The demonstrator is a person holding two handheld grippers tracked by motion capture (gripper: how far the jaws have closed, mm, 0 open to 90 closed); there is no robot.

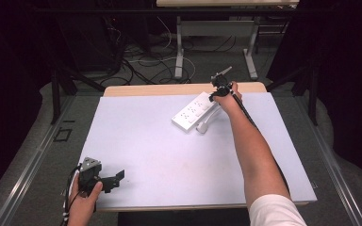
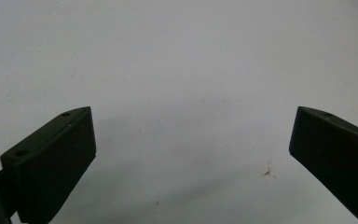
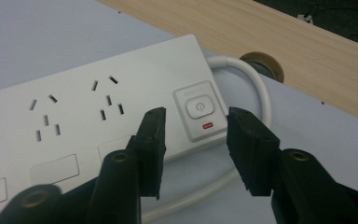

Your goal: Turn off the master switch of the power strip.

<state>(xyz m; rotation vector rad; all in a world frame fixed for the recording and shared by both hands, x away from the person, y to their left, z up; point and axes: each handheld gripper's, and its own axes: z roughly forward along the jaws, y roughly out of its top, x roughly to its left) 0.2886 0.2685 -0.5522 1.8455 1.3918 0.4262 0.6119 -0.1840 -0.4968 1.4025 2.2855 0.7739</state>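
The left gripper (image 1: 114,179) is showing a black body, blocky at the hand, with a grey three-cornered plate (image 1: 90,165) sitting on top and a black cable (image 1: 68,200) trailing beside the wrist. In the left gripper view its two matte black jaws are ending in slanted, wedge-shaped tips, each carrying small round screw holes. The right gripper (image 3: 195,135) is showing black jaws with ribbed, rubbery inner faces and brass-coloured screw heads (image 3: 120,157) set in round sockets farther back. A black cable (image 1: 246,113) is running along the bare right forearm. The person is wearing a white short sleeve (image 1: 275,210) on that arm
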